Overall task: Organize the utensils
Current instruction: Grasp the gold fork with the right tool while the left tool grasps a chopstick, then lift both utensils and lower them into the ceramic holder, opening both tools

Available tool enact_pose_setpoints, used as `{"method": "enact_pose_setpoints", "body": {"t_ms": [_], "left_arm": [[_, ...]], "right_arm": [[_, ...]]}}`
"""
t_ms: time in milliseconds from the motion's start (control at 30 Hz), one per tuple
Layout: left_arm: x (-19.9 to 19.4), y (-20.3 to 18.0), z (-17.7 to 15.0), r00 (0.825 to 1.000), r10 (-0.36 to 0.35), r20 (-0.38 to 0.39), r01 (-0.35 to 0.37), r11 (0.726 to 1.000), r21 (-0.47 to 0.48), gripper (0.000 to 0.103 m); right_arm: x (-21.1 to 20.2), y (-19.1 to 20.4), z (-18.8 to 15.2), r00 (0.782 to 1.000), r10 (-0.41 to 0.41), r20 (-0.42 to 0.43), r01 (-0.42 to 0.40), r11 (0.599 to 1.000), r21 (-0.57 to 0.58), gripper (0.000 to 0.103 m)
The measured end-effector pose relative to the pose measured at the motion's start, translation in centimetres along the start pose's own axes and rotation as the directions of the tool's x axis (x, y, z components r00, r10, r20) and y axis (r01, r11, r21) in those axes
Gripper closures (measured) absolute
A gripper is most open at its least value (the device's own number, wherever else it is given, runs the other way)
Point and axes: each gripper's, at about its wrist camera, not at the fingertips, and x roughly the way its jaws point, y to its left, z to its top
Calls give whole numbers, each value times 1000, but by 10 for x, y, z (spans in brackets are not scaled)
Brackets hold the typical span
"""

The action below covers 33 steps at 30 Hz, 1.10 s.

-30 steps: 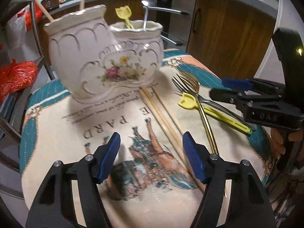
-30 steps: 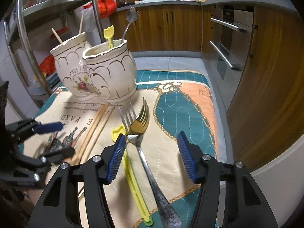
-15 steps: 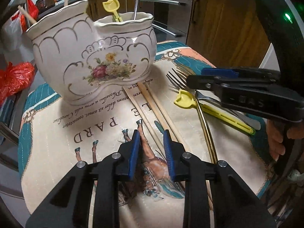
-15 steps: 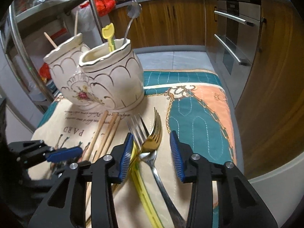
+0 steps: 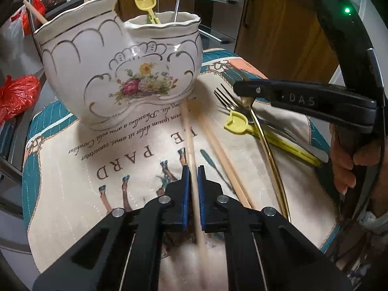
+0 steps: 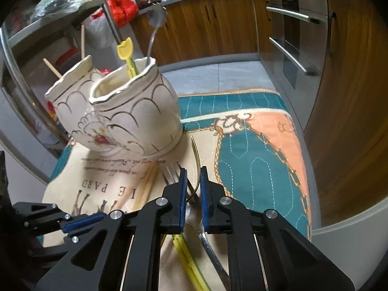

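In the left wrist view, the left tongs (image 5: 191, 184) had just been closing and now pinched one wooden chopstick (image 5: 190, 143) between their blue pads. A second chopstick (image 5: 218, 145) lay free just to its right on the quilted, printed cloth mat (image 5: 72, 169). Farther right lay a steel fork (image 5: 225, 97), a gold fork (image 5: 269, 150) with a thin curved handle, and a flat yellow plastic scoop (image 5: 238, 123). The right tongs (image 5: 245, 88) reached in from the right edge over the fork heads, a hand (image 5: 344, 155) behind them. At the far left stood a glossy white double-pot ceramic holder (image 5: 121, 72) with gold scallops and a flower print; open mat lay near left.

In the right wrist view, the right tongs (image 6: 193, 189) had just been closing and stood narrow around the gold fork's (image 6: 197, 157) neck, which rose between the pads; whether they pressed it, I cannot tell. The steel fork (image 6: 211, 247) and the yellow scoop (image 6: 186, 249) lay beneath. The holder (image 6: 135, 116) sat far left, its nearer pot holding one yellow scoop (image 6: 126, 51) and one metal utensil (image 6: 155, 24). The mat's teal and peach right side (image 6: 254, 157) lay open up to the bench edge (image 6: 339, 220).
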Motion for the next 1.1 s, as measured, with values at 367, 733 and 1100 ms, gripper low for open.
{"method": "enact_pose_setpoints", "body": {"t_ms": [367,733,1100], "left_arm": [[-13,11,-14,1000,-1,1,1,1000,3,97],[-18,11,-25,1000,2,-7,-2,1000,1,97],[-48,22,-33,982,-55,182,54,998,13,97]], "right_arm": [[-38,3,2,994,45,104,-42,999,-31,96],[-77,21,-4,972,72,226,-48,993,-112,97],[-119,30,-1,924,81,375,-19,986,-167,99]]}}
